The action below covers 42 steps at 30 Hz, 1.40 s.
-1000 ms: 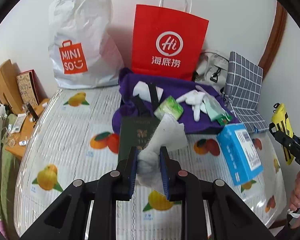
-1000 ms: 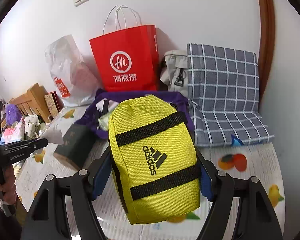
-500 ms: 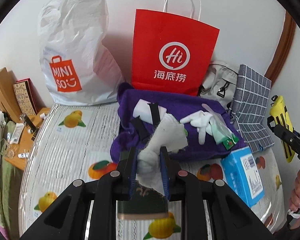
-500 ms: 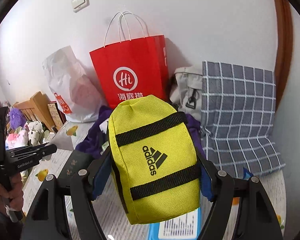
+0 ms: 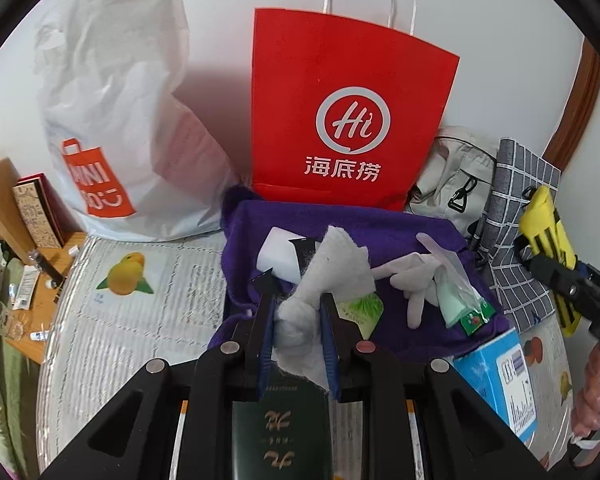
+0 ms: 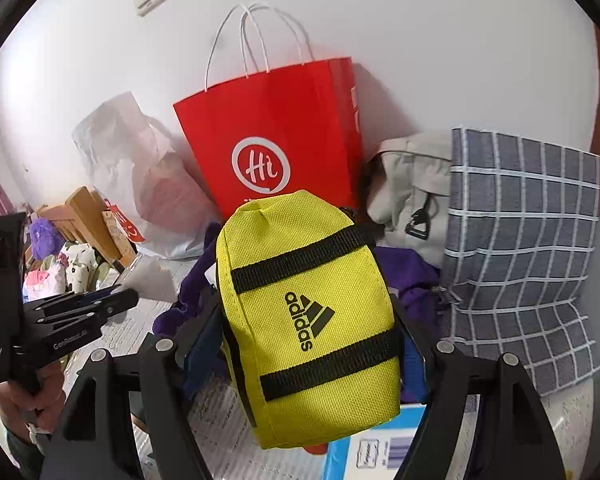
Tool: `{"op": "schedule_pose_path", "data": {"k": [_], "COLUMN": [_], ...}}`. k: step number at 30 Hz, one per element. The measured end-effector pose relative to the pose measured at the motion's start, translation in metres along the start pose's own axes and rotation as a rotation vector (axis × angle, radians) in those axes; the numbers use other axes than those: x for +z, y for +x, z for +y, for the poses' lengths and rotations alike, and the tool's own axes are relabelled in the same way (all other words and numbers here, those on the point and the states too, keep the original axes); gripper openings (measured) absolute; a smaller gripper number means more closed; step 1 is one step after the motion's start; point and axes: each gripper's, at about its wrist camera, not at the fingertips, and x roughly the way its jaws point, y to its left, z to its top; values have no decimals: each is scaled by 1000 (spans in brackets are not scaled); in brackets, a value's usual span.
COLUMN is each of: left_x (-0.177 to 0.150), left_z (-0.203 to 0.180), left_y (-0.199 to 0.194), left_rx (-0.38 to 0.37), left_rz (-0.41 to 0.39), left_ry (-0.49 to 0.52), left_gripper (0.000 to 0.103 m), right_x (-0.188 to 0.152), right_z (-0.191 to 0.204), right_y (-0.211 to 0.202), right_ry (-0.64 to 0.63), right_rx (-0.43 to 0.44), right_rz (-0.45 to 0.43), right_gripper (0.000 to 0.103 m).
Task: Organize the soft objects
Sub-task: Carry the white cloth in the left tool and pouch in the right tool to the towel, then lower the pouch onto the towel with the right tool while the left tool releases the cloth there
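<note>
L gripper [image 5: 298,320] clamps grey cloth [image 5: 332,268] over purple fabric [image 5: 400,232] — R gripper [image 6: 312,344] grips yellow pouch [image 6: 308,316].

One red paper bag [image 5: 352,120], one yellow pouch [image 6: 308,316]

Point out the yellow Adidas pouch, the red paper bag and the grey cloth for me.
yellow Adidas pouch [image 6: 308,320]: right wrist view, on its black logo.
red paper bag [image 5: 352,120]: left wrist view, on its round white logo.
grey cloth [image 5: 336,268]: left wrist view, on the loose upper fold above the claw.
</note>
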Motion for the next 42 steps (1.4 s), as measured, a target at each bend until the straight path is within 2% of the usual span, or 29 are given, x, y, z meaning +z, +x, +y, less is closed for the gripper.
{"op": "schedule_pose_path", "data": {"k": [7,11,15,18,22,28,38,42], "left_x": [14,19,21,20,21,21,22,21], "left_z": [-6,-4,1,10,20,23,24,24], "left_y": [30,43,51,56,62,70,71,76], "left_rx": [-33,-39,-24,-12,-20,-34,-40,-39], "left_rz": [25,41,49,55,63,85,92,108], "left_ry": [4,-14,-11,-22,-38,-48,-54,-56], "left_gripper": [21,21,21,21,21,21,22,22], "right_x": [-8,-5,4,4,-2,-12,-17,-17], "right_z": [-4,-4,1,5,8,9,4,3], "right_y": [43,54,62,69,90,120,138,137], "right_ry": [11,14,-4,7,-28,-33,-9,-6], "right_rx": [25,37,23,43,-23,-20,-10,-19], "right_rz": [91,123,126,120,144,213,234,210], "right_gripper": [76,76,77,78,78,78,85,88]}}
